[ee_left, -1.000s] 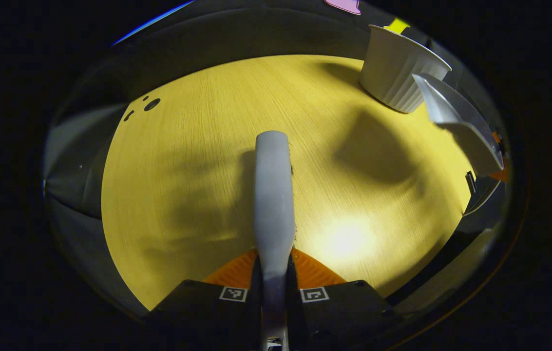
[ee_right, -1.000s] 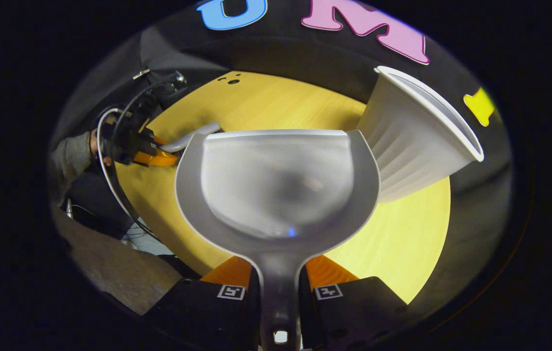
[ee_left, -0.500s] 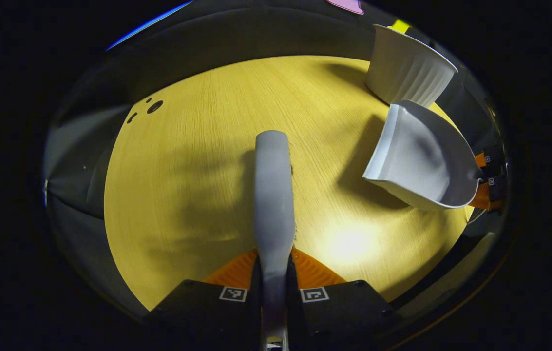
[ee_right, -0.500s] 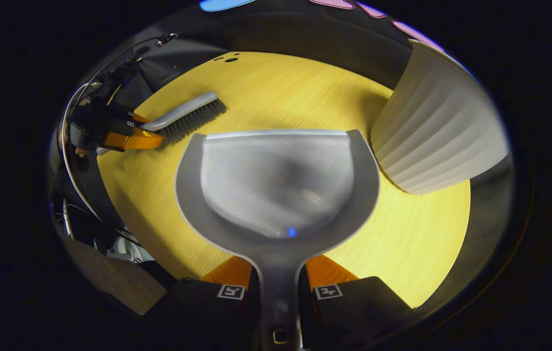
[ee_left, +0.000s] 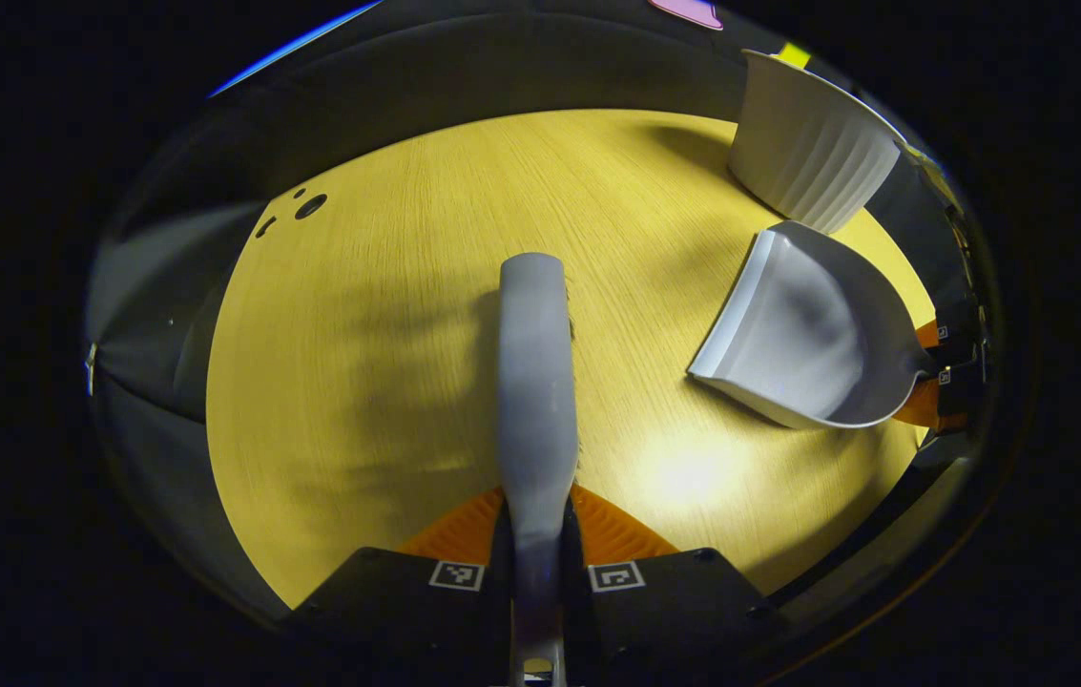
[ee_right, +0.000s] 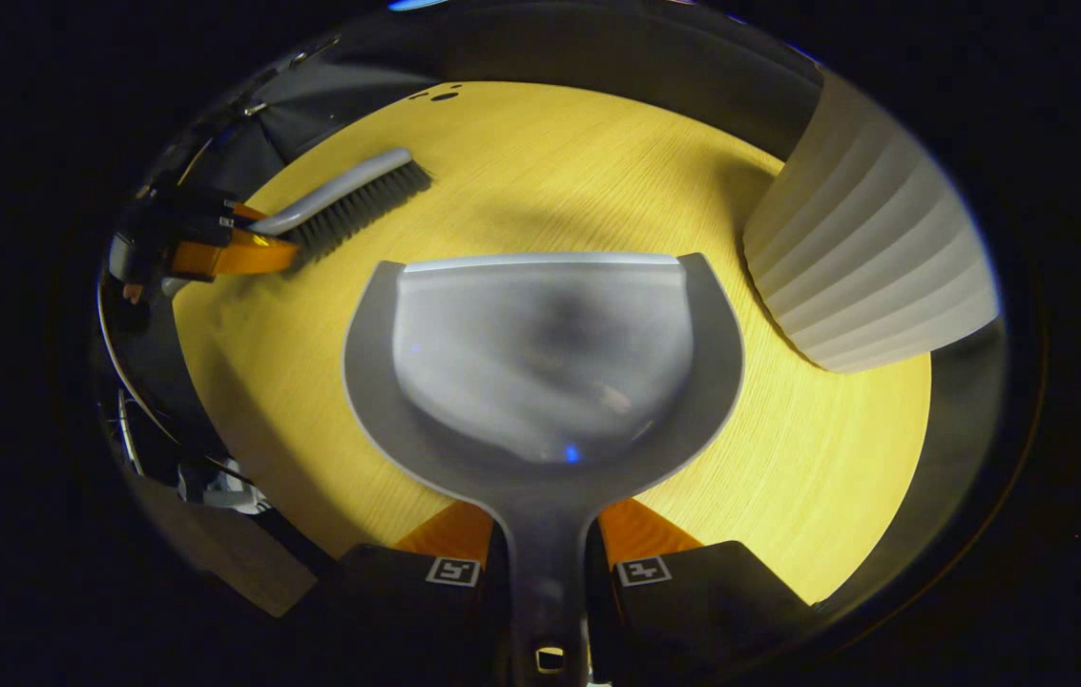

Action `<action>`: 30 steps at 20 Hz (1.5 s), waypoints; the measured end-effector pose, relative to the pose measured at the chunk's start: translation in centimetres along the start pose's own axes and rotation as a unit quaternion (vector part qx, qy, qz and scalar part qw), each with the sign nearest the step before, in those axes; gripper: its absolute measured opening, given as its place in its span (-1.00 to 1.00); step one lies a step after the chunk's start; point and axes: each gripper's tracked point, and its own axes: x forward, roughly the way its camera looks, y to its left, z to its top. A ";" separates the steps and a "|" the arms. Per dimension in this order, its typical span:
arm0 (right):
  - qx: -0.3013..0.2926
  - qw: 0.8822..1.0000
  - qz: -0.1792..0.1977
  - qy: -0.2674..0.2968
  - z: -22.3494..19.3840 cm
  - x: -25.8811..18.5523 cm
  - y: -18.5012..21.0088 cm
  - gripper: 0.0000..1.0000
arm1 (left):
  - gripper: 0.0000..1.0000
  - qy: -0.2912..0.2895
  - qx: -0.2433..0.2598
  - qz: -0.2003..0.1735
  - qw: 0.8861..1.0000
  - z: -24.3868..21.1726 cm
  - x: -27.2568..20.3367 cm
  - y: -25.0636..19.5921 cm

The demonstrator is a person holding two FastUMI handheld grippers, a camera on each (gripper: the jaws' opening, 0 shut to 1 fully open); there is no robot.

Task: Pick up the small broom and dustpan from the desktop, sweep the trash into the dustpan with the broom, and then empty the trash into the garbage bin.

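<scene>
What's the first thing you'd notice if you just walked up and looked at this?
The grey dustpan, held by its handle in the right gripper, sits low over the yellow wooden desktop in the right gripper view. Behind it to the right stands a white ribbed garbage bin. The left gripper holds the small broom, its handle pointing across the desktop.

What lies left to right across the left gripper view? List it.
Small holes in the desktop → broom held by the left gripper → dustpan → right gripper.
</scene>
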 end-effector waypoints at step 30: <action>0.063 0.966 0.036 -0.249 8.2 -15.8 1.5 0.98 | 0.91 -0.239 -0.045 0.061 0.968 7.0 -15.2 0.0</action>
